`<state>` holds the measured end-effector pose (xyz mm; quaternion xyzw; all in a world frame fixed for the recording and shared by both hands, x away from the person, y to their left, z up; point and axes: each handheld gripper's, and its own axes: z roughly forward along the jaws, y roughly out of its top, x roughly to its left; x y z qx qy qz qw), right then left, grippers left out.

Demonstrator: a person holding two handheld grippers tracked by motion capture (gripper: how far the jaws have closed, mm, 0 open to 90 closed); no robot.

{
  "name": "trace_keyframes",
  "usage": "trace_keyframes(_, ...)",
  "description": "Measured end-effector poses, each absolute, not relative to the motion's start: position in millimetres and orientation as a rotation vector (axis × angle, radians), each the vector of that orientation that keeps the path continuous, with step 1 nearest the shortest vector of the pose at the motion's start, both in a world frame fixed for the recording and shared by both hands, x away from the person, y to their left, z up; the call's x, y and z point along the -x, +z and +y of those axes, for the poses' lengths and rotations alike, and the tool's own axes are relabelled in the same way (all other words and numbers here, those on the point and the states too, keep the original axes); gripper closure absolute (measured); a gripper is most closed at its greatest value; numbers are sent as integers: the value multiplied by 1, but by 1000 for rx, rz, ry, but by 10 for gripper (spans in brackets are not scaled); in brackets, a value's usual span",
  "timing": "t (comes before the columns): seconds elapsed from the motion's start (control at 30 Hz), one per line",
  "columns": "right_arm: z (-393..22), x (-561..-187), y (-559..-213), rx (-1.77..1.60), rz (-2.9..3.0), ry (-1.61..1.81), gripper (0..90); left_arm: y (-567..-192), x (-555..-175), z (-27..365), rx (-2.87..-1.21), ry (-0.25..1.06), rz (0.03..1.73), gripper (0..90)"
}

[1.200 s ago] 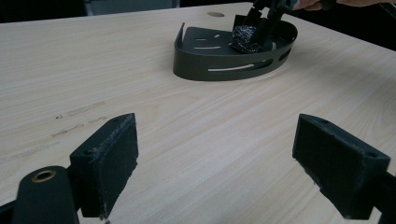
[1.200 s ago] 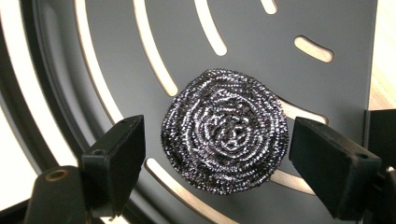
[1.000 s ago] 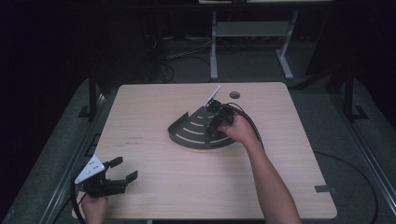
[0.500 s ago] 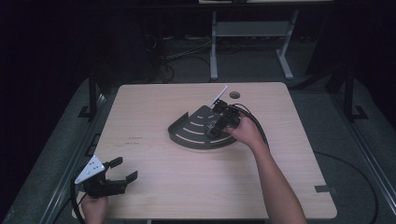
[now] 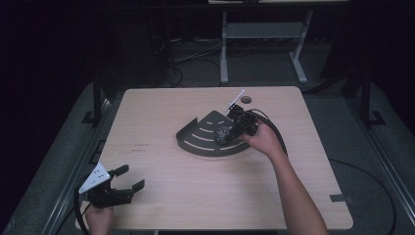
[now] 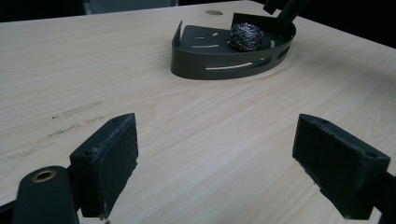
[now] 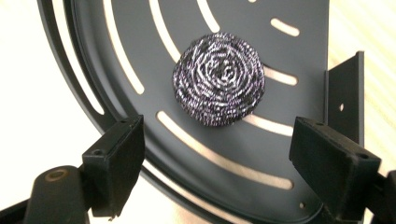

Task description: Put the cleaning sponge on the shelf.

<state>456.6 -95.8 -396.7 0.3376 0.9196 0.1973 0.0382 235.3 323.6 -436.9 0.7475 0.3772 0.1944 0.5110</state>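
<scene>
Right tool [image 7: 215,168] gapes wide above steel scourer [image 7: 218,78]; nothing gripped.

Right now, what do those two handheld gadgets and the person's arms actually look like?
Both are black tools ending in two blocky, flat-faced pads. The left gripper carries a pale grey three-cornered plate with small dark dots on top, and a black cable loops from it. The right gripper has a thin white stick at its far end and a thick black cable curving behind it. The forearms are bare; no sleeves or gloves show.
</scene>
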Motion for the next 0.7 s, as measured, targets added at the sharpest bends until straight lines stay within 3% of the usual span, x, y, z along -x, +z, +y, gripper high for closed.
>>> trace_keyframes(0.7,-119,-431,-392,-1048,2811,634,163,-437,-235,322,-1806,469,905,137)
